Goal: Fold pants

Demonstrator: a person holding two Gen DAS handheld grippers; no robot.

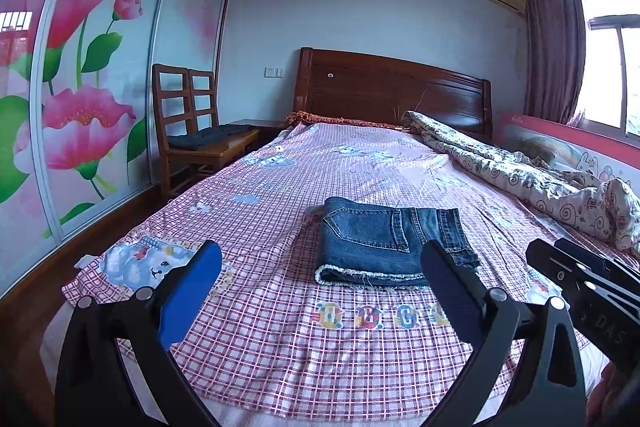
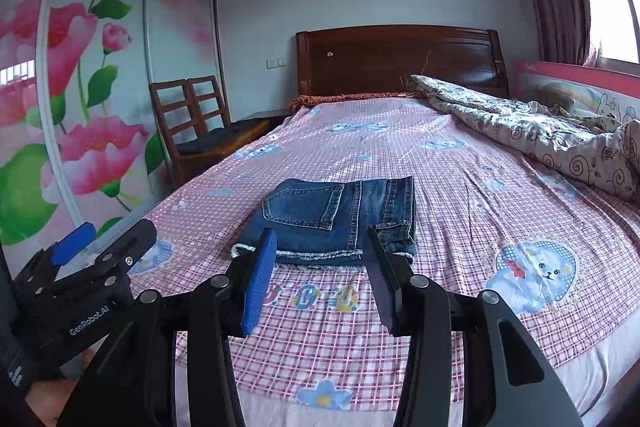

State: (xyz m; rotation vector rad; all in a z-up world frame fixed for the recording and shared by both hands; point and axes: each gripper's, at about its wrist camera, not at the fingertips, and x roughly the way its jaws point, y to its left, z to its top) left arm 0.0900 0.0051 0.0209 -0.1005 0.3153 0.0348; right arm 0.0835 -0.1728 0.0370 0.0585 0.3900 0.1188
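Pants [image 2: 336, 219] lie folded into a compact denim stack mid-bed [image 2: 460, 195], long axis running left-right, frayed hem edge on the near side. Both units sit off the near edge, clear of the cloth: right hand-held gripper [image 2: 322, 247] dead ahead of the hem and looks nearer, left hand-held gripper [image 1: 320, 259] offset left. Both spread, pinching nothing.

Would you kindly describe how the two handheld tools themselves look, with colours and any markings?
Both are alike: the left tool and right tool have matte black frames with curved arms, round silver pivot pins and two flat fingers faced with blue ribbed pads. The left tool's body bears white "GenRobot.AI" lettering. No cables or sleeves show.
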